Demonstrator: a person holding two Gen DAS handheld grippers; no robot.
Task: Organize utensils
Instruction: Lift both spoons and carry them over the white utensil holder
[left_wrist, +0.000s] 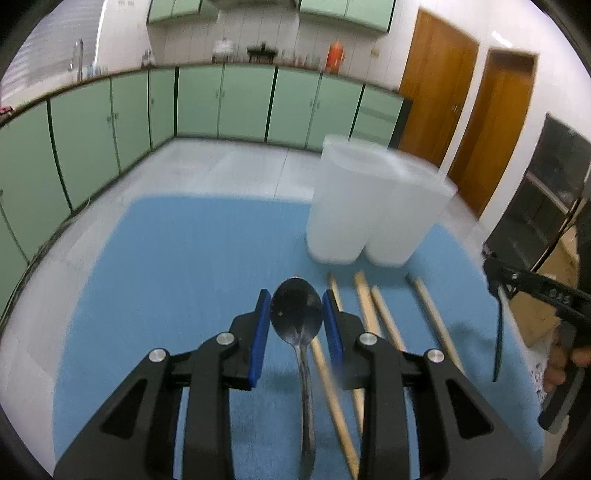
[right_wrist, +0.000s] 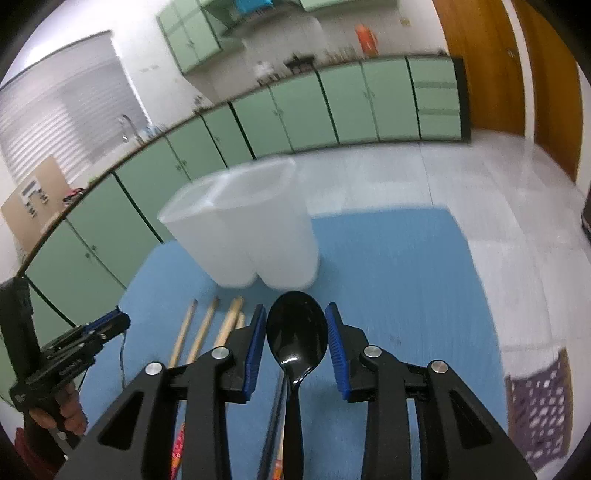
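I grip a metal spoon (left_wrist: 296, 311) in my left gripper (left_wrist: 296, 314) and a black spoon (right_wrist: 296, 332) in my right gripper (right_wrist: 296, 334), both aimed at the holder (left_wrist: 369, 206) at 12 o'clock for sorting

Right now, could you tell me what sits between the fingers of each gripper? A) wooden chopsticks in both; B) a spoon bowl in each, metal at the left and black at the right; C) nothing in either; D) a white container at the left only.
B: the metal spoon lies between the left gripper fingers, and the black spoon between those of the right gripper.
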